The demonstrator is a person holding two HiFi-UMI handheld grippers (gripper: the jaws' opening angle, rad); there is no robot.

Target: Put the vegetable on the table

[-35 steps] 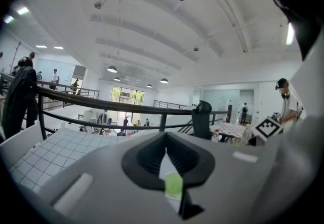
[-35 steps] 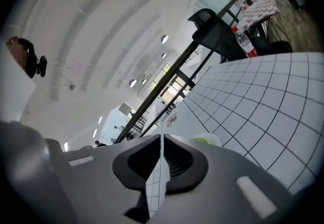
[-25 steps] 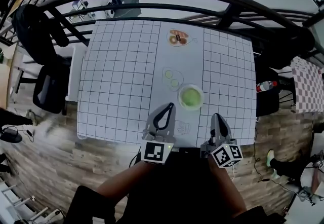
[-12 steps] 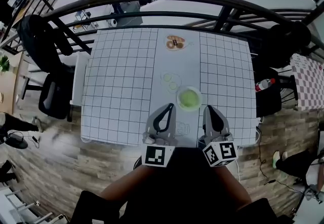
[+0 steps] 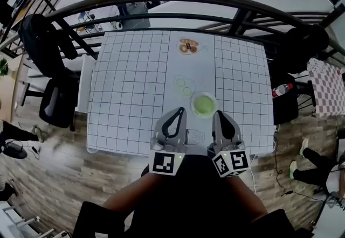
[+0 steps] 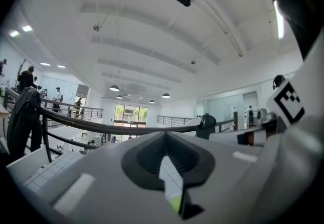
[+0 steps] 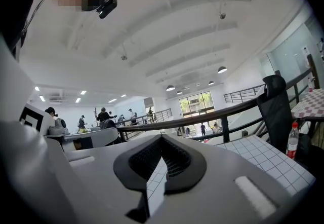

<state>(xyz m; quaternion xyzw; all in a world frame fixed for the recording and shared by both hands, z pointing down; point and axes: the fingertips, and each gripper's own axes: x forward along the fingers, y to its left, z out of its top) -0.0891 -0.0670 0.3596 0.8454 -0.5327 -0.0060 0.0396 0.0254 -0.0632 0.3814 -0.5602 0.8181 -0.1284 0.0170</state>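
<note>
A round green vegetable (image 5: 204, 104) lies in a white dish (image 5: 211, 113) on the pale middle strip of the checked table (image 5: 129, 86), near its front edge. Just behind it lie pale green slices (image 5: 184, 86); whether they are real or printed I cannot tell. My left gripper (image 5: 179, 111) hovers over the front edge, left of the dish, shut and holding nothing. My right gripper (image 5: 217, 114) is right beside the dish's front right rim, also shut and empty. Both gripper views point upward at the ceiling, with the left gripper (image 6: 165, 137) and the right gripper (image 7: 162, 138) showing jaws closed together.
A small plate with brown food (image 5: 188, 46) sits at the table's far edge. A black railing (image 5: 161, 0) curves behind the table. A dark chair (image 5: 51, 102) stands to the left, and another chair (image 5: 283, 97) with a bottle (image 5: 282, 91) to the right.
My right gripper has shifted left and forward, ending next to the green vegetable's dish. The left gripper has stayed about where it was. Both remain shut.
</note>
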